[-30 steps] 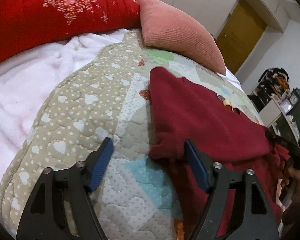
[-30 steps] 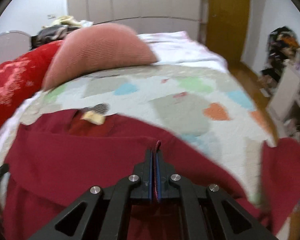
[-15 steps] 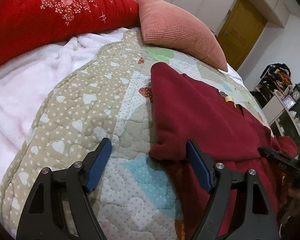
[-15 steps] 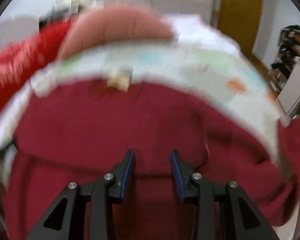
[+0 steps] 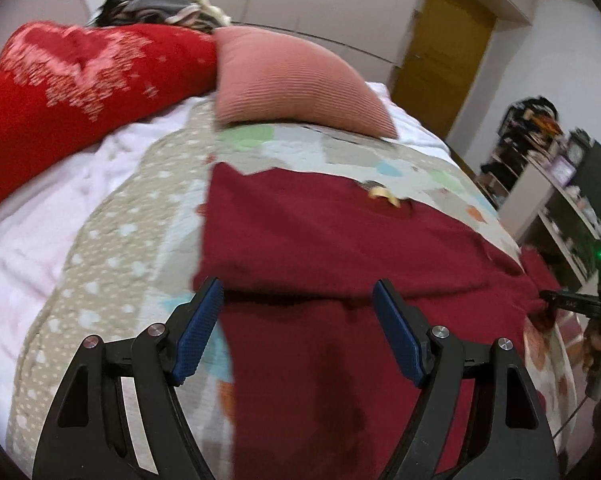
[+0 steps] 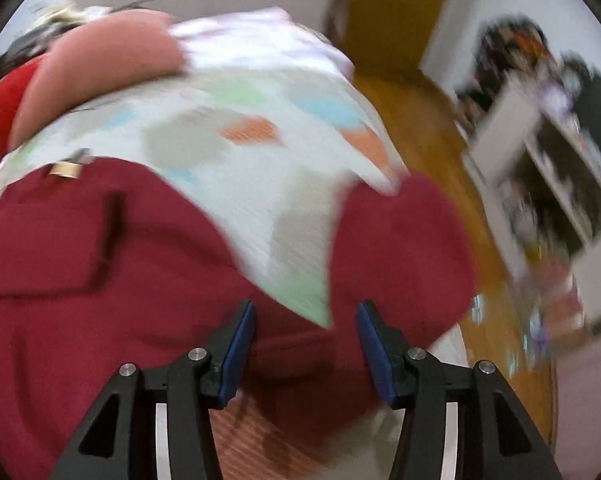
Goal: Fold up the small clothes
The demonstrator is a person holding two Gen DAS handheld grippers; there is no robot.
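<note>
A dark red sweater (image 5: 320,240) lies spread on the patterned quilt (image 5: 112,264), with a folded layer across its upper part and a tan neck label (image 5: 384,196). My left gripper (image 5: 298,304) is open and empty, just above the fold's near edge. My right gripper (image 6: 306,322) is open and empty over the sweater (image 6: 100,280), between its body and the right sleeve (image 6: 396,248). The right gripper also shows at the right edge of the left wrist view (image 5: 572,304).
A pink ribbed cushion (image 5: 292,84) and a red flowered blanket (image 5: 60,92) lie at the head of the bed. A white fleece blanket (image 5: 28,232) lies left. Past the bed's right edge are a wooden floor (image 6: 432,120), shelves (image 6: 548,168) and a yellow door (image 5: 440,60).
My right gripper let go of the sweater, opened wide and swung right toward the sleeve. My left gripper stayed open and shifted right over the fold edge.
</note>
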